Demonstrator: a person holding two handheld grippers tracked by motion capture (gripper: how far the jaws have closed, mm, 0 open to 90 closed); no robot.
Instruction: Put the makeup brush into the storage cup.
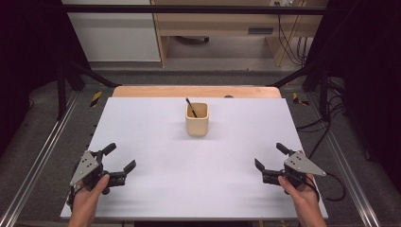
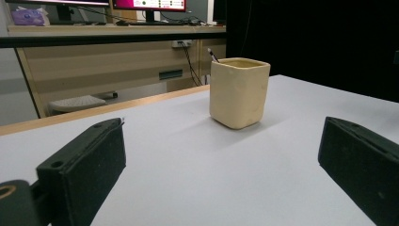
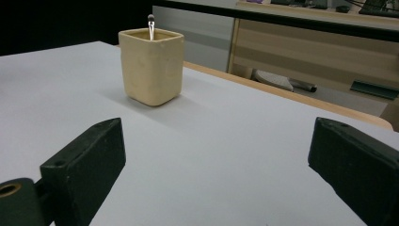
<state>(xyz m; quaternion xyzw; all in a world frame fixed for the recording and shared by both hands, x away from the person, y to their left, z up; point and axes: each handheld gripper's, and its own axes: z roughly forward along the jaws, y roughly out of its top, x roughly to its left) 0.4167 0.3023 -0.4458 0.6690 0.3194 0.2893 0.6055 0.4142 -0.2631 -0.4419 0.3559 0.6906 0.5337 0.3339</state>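
Cup [image 1: 196,120], cream-coloured and square-sided, stands upright toward the far middle of the white desk [image 1: 156,184], with a thin dark pen [image 1: 191,107] leaning inside it, tip poking above the rim. Nothing else on the surface. Left gripper [image 1: 119,159] and right gripper [image 1: 267,156] rest at the near corners, well apart from the cup, each with jaws spread wide and holding nothing. Judgement: either the pen is already stowed and hands are parked, or work on it has not begun; nothing is in hand now.
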